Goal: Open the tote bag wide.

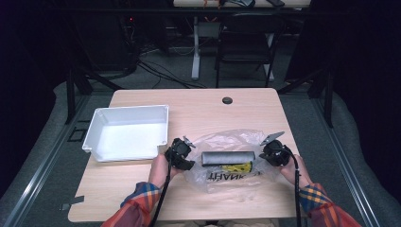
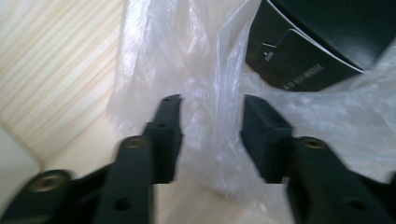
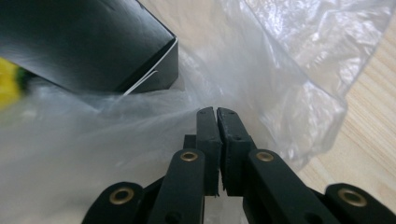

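Two tongs work on one clear plastic bag (image 1: 231, 161) near the table's (image 1: 198, 111) 6 o'clock edge. The left tongs (image 2: 212, 105) are apart around bag film. The right tongs (image 3: 217, 112) are pressed together on the bag. A black box (image 1: 228, 157) lies inside. A white tray (image 1: 127, 132) sits at 9 o'clock.

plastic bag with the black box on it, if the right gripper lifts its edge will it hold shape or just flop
Probably flop: the plastic bag is thin, clear and crumpled, so it should drape from the right gripper, whose jaws are pinched shut on its film. The long black box lying across it likely pins the middle and may slide as the edge rises.
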Demonstrator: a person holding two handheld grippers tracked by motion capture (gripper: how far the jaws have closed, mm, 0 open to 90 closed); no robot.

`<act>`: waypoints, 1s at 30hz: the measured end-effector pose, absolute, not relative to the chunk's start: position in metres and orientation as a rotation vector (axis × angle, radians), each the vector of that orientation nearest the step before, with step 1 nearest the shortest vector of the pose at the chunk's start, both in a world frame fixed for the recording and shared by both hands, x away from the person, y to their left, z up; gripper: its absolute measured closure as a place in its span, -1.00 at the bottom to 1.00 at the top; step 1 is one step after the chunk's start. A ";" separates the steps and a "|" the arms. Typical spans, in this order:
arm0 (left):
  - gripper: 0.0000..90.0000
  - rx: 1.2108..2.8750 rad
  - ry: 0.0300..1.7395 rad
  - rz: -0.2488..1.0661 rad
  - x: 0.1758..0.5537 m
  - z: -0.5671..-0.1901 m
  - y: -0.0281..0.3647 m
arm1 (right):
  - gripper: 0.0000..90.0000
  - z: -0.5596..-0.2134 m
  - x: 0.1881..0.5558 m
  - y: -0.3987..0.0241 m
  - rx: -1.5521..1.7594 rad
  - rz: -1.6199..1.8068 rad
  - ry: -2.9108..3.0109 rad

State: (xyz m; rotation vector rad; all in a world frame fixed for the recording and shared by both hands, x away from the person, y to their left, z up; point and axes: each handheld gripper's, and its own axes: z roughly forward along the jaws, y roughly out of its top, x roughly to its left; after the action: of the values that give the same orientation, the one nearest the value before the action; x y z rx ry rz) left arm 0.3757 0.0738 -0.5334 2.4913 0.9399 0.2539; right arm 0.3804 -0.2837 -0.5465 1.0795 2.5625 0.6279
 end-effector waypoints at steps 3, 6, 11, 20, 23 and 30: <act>-0.08 2.468 0.926 0.254 0.370 -0.519 0.077 | 0.63 -0.536 0.379 -0.290 1.107 0.713 2.550; -0.20 2.446 0.910 0.266 0.364 -0.505 0.080 | 0.35 -0.519 0.374 -0.294 1.109 0.811 2.513; -0.30 2.361 0.892 0.263 0.354 -0.488 0.083 | -0.17 -0.495 0.361 -0.292 1.081 0.990 2.540; -0.39 2.563 0.818 0.239 0.343 -0.521 0.052 | 0.39 -0.525 0.362 -0.275 1.100 0.738 2.682; -0.20 2.628 0.829 0.224 0.347 -0.537 0.050 | 0.61 -0.535 0.366 -0.276 1.133 0.688 2.690; 0.69 2.656 0.813 0.212 0.350 -0.544 0.055 | 0.98 -0.546 0.370 -0.280 1.150 0.613 2.732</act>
State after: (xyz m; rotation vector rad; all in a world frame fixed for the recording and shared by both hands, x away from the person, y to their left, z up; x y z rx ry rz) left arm 0.3496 0.0552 -0.5444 2.6556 0.8131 0.2119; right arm 0.3697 -0.2795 -0.5461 1.1505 2.7317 0.6129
